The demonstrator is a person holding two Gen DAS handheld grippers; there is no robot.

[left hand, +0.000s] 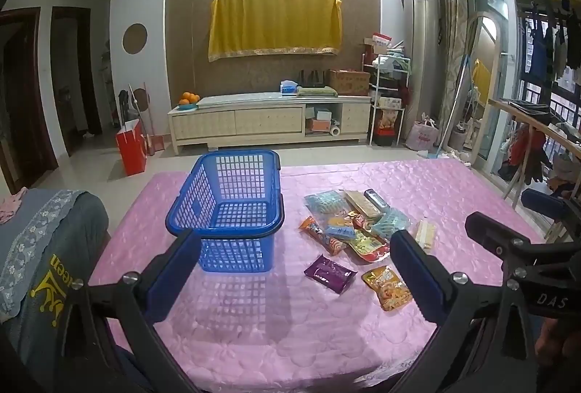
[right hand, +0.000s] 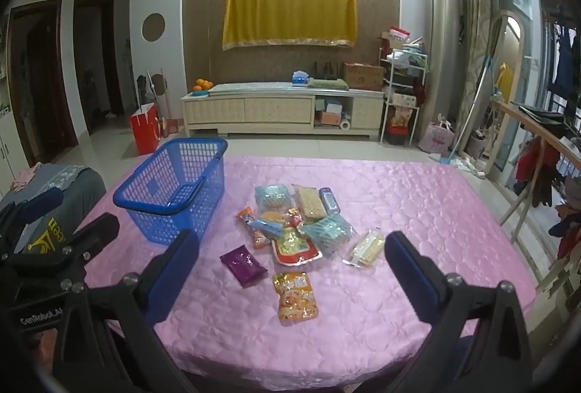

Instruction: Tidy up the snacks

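Your left gripper (left hand: 296, 269) and right gripper (right hand: 292, 266) hover wide apart, holding nothing, above the pink tablecloth (right hand: 417, 211); snack packets (right hand: 290, 222) lie just right of the blue basket (right hand: 170, 189).

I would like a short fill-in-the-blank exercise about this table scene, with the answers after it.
1. The blue basket holds ____ snacks.
2. The snack packets lie on a ____ tablecloth.
3. The purple packet lies between the basket and the ____ packet.
4. The left gripper and right gripper are both ____.

Answers: no; pink; orange; open
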